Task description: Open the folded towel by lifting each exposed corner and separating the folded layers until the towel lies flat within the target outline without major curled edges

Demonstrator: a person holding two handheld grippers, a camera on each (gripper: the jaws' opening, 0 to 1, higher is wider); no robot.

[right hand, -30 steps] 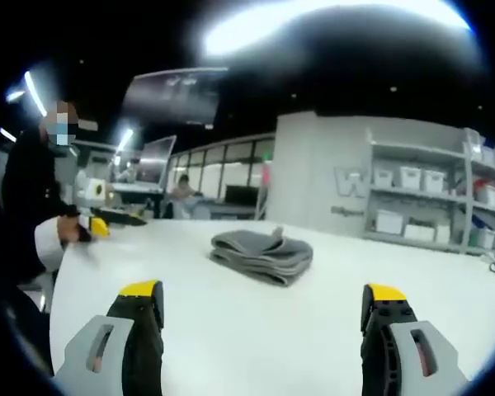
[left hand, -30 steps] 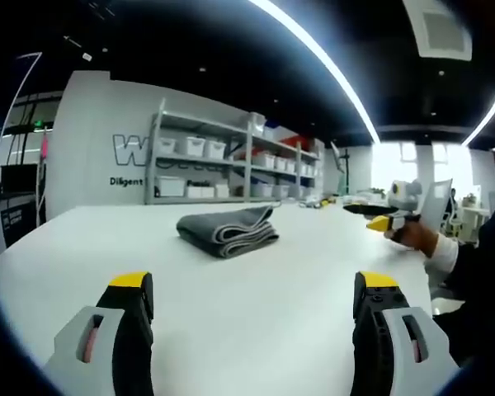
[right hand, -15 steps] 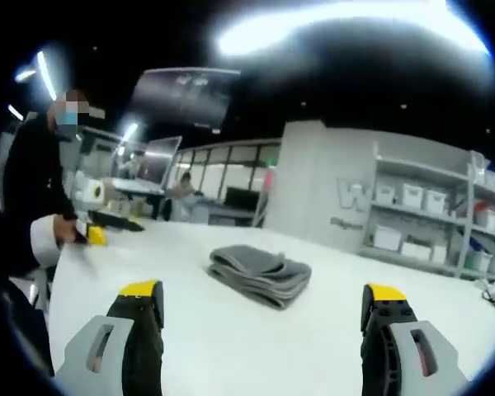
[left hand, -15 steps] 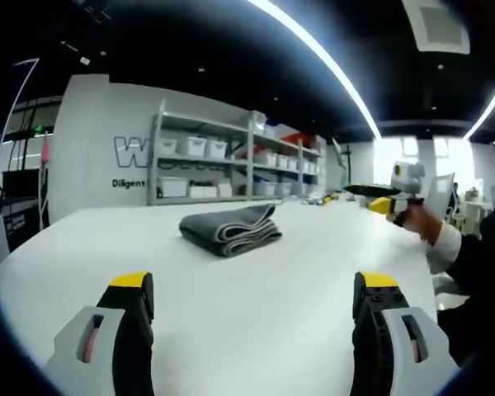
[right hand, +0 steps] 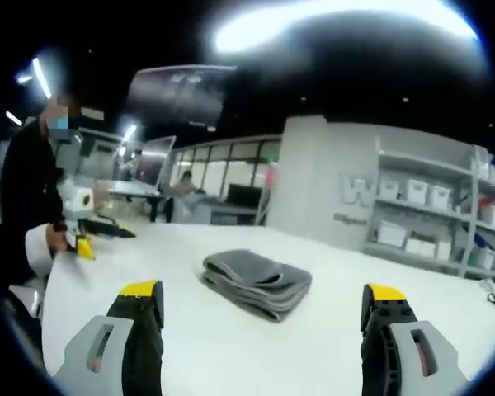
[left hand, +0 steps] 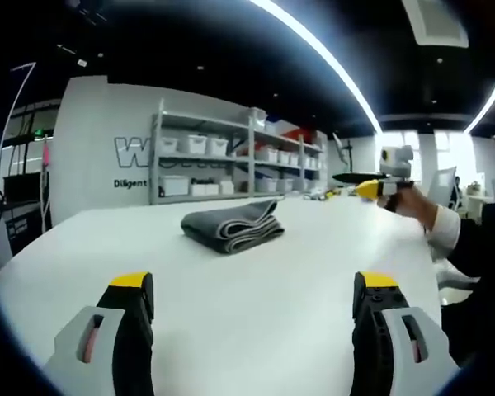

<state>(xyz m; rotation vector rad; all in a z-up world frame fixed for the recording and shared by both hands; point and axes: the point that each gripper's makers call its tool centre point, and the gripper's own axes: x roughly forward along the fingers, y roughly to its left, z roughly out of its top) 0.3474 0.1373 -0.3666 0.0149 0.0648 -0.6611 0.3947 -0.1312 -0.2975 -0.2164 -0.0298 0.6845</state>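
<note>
- Left gripper (left hand: 252, 289), jaws wide apart and empty, hovers over a white table (left hand: 256, 289); the folded grey towel (left hand: 231, 227) lies well ahead, between its jaws' lines
- Right gripper (right hand: 264, 297), jaws likewise spread and empty, faces the towel (right hand: 256, 280) ahead, apart from it

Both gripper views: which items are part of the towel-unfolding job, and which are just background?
Job:
- folded grey towel, untouched on the white table
- left gripper, jaws apart
- right gripper, jaws apart; it also shows in the left gripper view

Lying about:
- shelving rack with white bins
- wall lettering
</note>
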